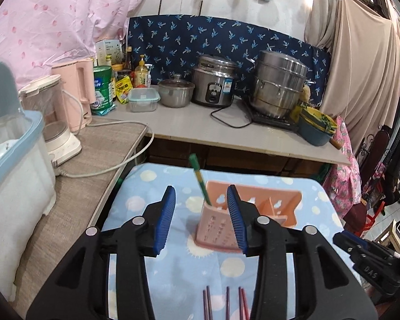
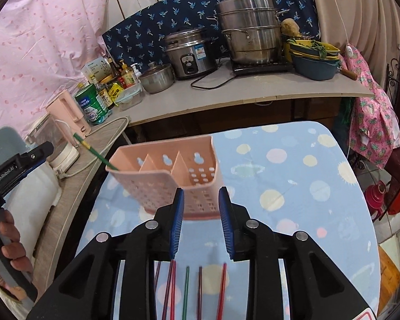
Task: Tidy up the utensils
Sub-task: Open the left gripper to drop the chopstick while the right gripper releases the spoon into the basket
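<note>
Ahead of right tool [image 2: 201, 222]: pink holder [image 2: 170, 172], one green chopstick [image 2: 93, 150] inside.
Beneath it: loose chopsticks [image 2: 186, 290] on tabletop [image 2: 306, 186].
Both tools: wide, empty; left tool [image 1: 201, 220].
Handling: probably light, stiff, slippery; pinch mid-shaft.

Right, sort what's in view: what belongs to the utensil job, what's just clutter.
Job:
pink utensil holder
green chopstick in holder
loose chopsticks on the cloth

Clutter:
rice cooker
steamer pot
pink kettle
green tin

Pink sheet [image 1: 53, 18] on wall, navy patterned cloth [image 1: 213, 40], grey counter [image 1: 200, 125], beige curtain [image 1: 360, 66]
</note>
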Motion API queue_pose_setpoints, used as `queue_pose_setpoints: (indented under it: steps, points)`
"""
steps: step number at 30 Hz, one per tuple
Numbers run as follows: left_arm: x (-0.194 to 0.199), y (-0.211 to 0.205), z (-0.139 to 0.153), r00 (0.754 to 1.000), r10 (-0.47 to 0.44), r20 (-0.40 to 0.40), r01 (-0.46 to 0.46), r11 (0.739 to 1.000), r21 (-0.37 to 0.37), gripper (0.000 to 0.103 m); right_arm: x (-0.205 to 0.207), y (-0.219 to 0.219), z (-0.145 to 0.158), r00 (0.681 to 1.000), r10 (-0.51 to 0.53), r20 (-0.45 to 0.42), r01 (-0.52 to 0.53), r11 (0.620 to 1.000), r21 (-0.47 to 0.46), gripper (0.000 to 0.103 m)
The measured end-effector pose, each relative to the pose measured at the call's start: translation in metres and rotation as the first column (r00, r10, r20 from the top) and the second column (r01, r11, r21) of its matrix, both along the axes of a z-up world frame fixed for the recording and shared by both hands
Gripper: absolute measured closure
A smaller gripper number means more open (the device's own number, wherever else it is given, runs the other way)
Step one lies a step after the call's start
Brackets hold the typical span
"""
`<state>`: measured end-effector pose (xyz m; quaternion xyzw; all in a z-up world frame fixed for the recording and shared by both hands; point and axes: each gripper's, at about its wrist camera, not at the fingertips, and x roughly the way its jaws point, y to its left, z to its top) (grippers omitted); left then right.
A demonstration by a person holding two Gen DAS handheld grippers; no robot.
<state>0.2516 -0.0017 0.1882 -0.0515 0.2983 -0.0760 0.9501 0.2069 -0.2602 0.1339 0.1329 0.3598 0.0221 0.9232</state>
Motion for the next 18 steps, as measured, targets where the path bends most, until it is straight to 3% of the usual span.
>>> queue_pose_setpoints:
  steps: [12,18]
  points:
    - [-0.067,0.019,-0.064,0.996,0.008,-0.091,-0.005,0.999,0.038,0.065,-0.082,0.002,-0.042,0.999,-0.028,-0.047,0.026,0.999,-0.037,0.076]
    - [-0.098,0.023,-0.106,0.984,-0.002,-0.178,0.009,0.999,0.039,0.065,-0.118,0.012,-0.074,0.995,-0.031,-0.096,0.024,0.997,-0.073,0.076]
